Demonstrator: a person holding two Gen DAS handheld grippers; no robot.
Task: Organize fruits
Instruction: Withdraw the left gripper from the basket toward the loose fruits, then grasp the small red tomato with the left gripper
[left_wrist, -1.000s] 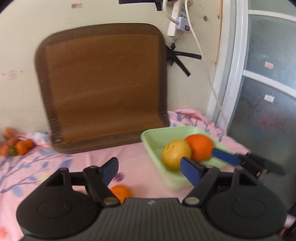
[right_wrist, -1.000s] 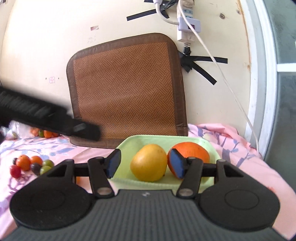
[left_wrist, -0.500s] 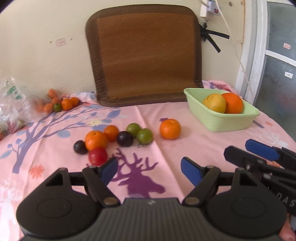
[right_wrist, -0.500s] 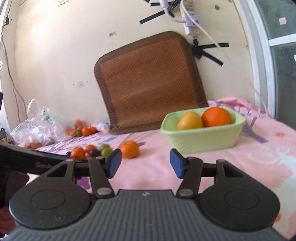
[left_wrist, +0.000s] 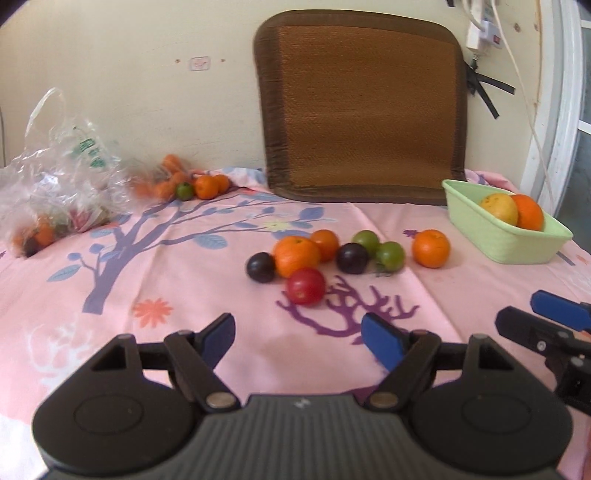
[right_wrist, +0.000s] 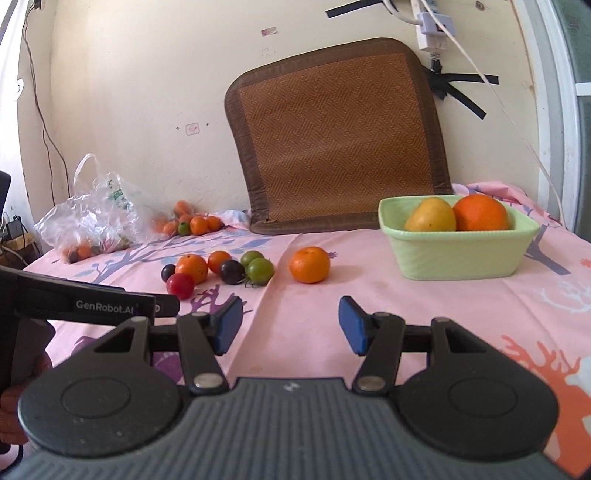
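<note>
A light green basket (left_wrist: 517, 243) (right_wrist: 458, 254) at the right holds a yellow fruit (right_wrist: 430, 215) and a large orange (right_wrist: 480, 213). One orange (left_wrist: 431, 248) (right_wrist: 309, 264) lies alone on the pink cloth. Left of it is a cluster: two green tomatoes (left_wrist: 389, 255), two dark plums (left_wrist: 351, 258), two oranges (left_wrist: 296, 256) and a red tomato (left_wrist: 306, 286) (right_wrist: 180, 286). My left gripper (left_wrist: 298, 338) is open and empty, short of the red tomato. My right gripper (right_wrist: 290, 325) is open and empty, short of the lone orange.
A brown woven mat (left_wrist: 364, 107) leans on the back wall. A clear plastic bag (left_wrist: 62, 173) with fruit lies at the far left, and several small oranges (left_wrist: 205, 186) sit by the wall. A cable (left_wrist: 524, 110) hangs at the right.
Both grippers have drawn back from the green basket, so the loose fruit on the cloth is now in view. Both stay open and empty.
</note>
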